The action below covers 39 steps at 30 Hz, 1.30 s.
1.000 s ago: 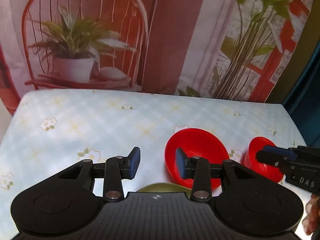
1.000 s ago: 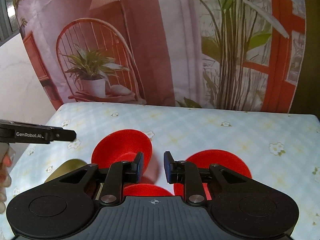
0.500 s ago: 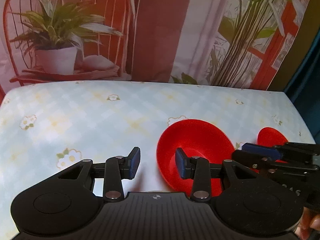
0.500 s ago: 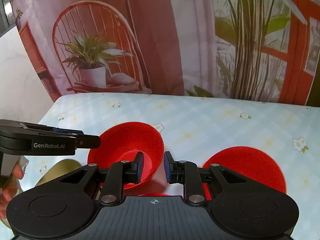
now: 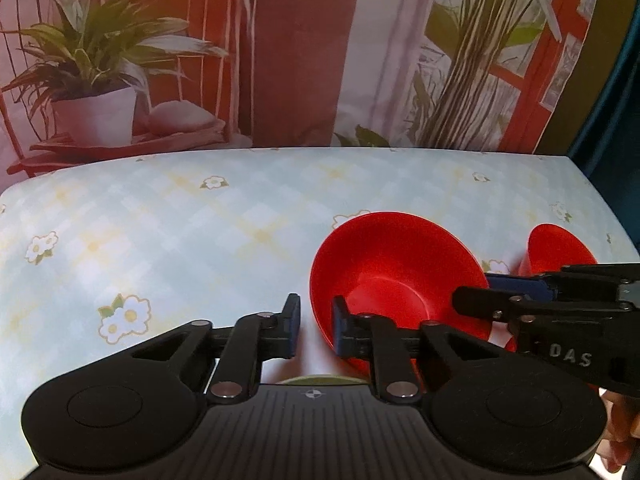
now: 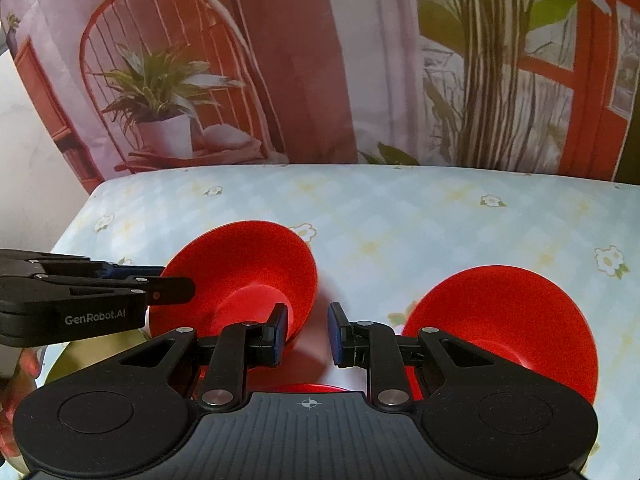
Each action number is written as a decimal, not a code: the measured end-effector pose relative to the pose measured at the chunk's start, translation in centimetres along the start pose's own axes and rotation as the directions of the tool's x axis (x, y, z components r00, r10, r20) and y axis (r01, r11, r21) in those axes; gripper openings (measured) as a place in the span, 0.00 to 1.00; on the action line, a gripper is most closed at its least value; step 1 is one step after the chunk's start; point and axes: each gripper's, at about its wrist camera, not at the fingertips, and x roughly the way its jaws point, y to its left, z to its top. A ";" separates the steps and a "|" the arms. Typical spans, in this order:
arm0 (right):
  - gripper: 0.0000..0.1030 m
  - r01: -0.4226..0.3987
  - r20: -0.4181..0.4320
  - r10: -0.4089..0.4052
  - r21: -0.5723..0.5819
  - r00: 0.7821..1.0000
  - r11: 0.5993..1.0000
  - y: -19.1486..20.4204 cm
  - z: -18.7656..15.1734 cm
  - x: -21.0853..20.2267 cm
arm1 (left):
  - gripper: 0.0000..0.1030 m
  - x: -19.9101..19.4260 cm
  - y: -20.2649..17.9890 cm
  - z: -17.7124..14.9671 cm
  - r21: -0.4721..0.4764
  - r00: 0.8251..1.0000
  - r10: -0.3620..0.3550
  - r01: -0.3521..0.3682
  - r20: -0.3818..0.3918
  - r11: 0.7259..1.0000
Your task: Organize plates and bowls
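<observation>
A red bowl (image 5: pixel 394 276) stands on the flowered tablecloth; it also shows in the right wrist view (image 6: pixel 248 276). My left gripper (image 5: pixel 316 326) is open, its right finger inside the bowl's near-left rim and its left finger outside. My right gripper (image 6: pixel 306 334) is open between this bowl and a second red bowl (image 6: pixel 508 312) on its right, which shows at the right edge of the left wrist view (image 5: pixel 560 248). An olive-green dish (image 6: pixel 92 354) lies under my left gripper. A red dish edge (image 6: pixel 308 388) peeks out below my right gripper.
The table (image 5: pixel 180 220) carries a pale blue checked cloth with flowers. A printed backdrop (image 6: pixel 280 60) with a chair and plants hangs right behind the far edge. The table's left edge (image 6: pixel 76 224) borders a white wall.
Both grippers have moved forward and down towards the bowls. My left gripper's jaws now straddle the left red bowl's rim. The right gripper's jaws have opened slightly wider.
</observation>
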 end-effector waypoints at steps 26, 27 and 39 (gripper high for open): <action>0.09 -0.034 0.116 0.028 0.046 0.993 0.998 -0.2 1.3 -5.6 | 0.11 -6.2 -2.5 0.4 0.032 0.992 -0.024 0.020 0.126 0.999; 0.09 -0.035 0.122 0.029 0.043 0.992 0.998 -0.2 1.2 -6.1 | 0.11 -6.6 -2.8 0.3 0.035 0.991 -0.025 0.021 0.132 0.999; 0.09 0.003 0.158 -0.005 0.016 0.987 1.000 -0.4 -2.4 -10.9 | 0.11 -9.3 -5.6 -3.1 0.027 0.989 -0.055 0.052 0.138 0.998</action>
